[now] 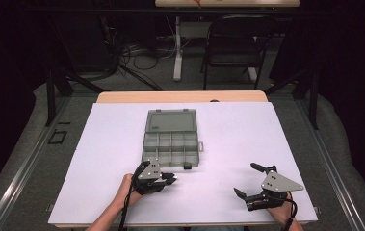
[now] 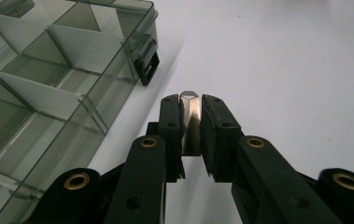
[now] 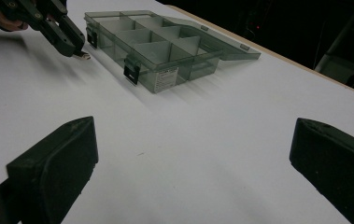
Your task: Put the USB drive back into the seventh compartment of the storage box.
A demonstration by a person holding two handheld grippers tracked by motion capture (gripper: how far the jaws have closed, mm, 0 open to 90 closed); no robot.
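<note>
One small metal piece (image 2: 189, 122) clamped in left gripper (image 2: 191, 130) beside open organiser box (image 1: 170, 139), right gripper (image 1: 257, 185) spread wide & empty; likely next: lift over wall, release into compartment

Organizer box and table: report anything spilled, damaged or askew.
Nothing stands out. The organizer box lies open and flat on the table, compartments apparently empty. The left tongs grip a small metal piece; the right tongs are open.
</note>
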